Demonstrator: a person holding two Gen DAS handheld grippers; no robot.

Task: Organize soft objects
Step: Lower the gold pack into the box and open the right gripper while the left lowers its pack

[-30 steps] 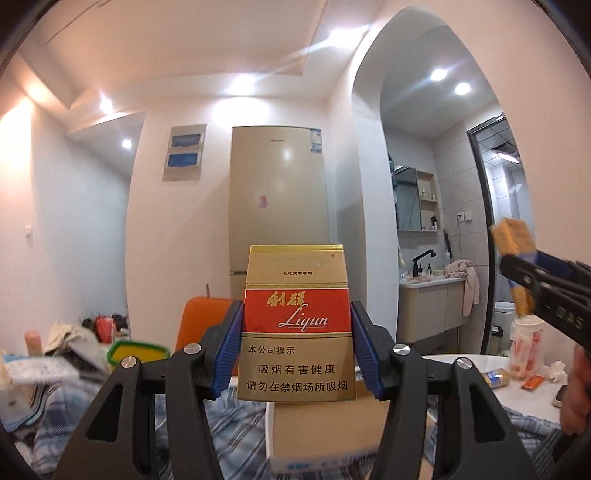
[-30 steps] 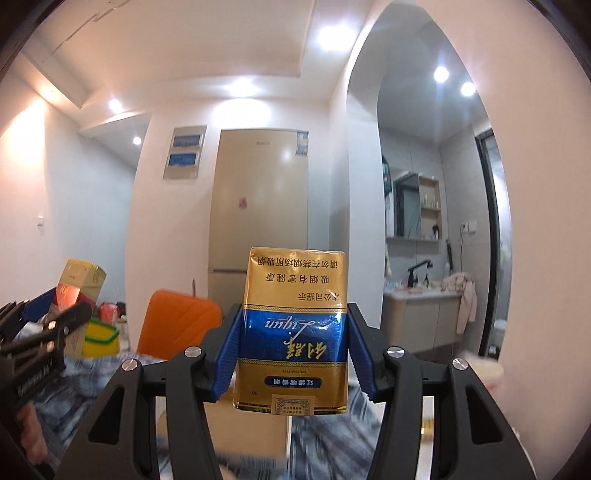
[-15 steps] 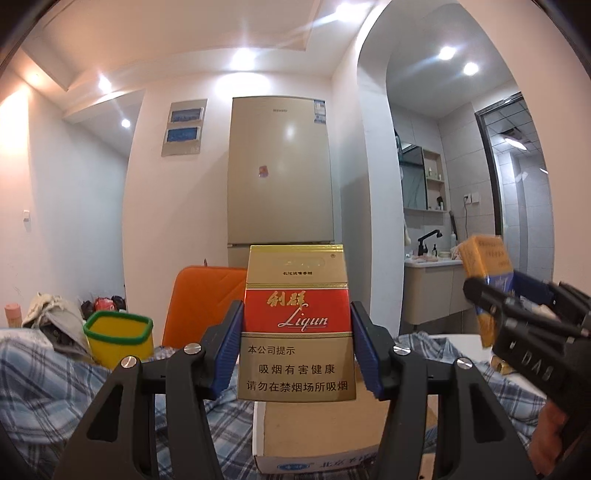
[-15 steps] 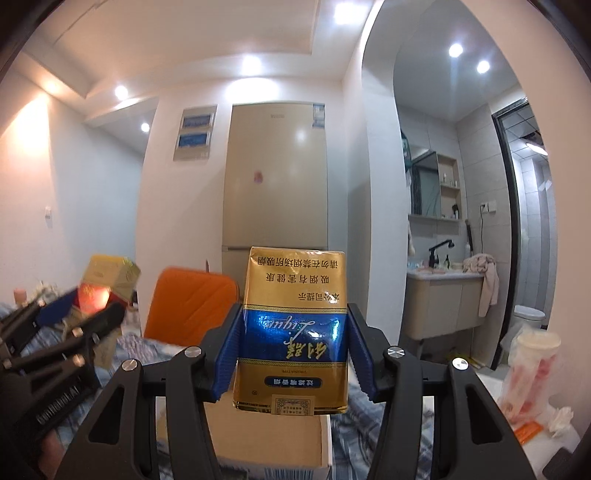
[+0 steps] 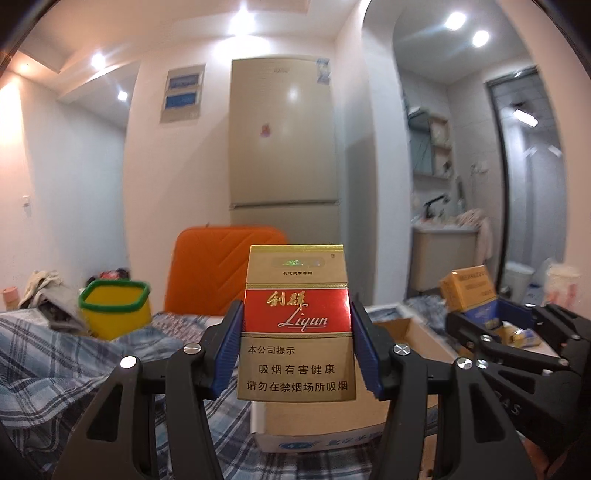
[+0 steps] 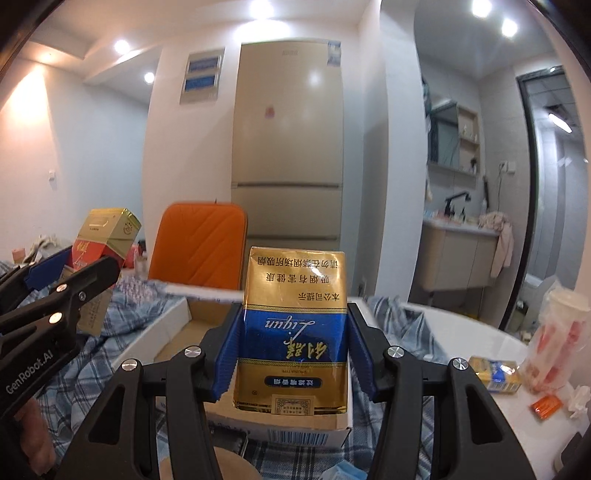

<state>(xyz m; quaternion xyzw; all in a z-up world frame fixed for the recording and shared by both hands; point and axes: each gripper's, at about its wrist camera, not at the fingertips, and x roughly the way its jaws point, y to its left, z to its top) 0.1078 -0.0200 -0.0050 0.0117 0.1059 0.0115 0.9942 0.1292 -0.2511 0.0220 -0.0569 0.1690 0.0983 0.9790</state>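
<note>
Two packs held over the box, neither stowed yet.
Your left tool clamps the red pack, your right tool the blue pack; the carton below looks empty, though only partly visible.

warm ceiling spotlights flare bright; fisheye bends edges, dark corner vignette; mild blur throughout.
</note>
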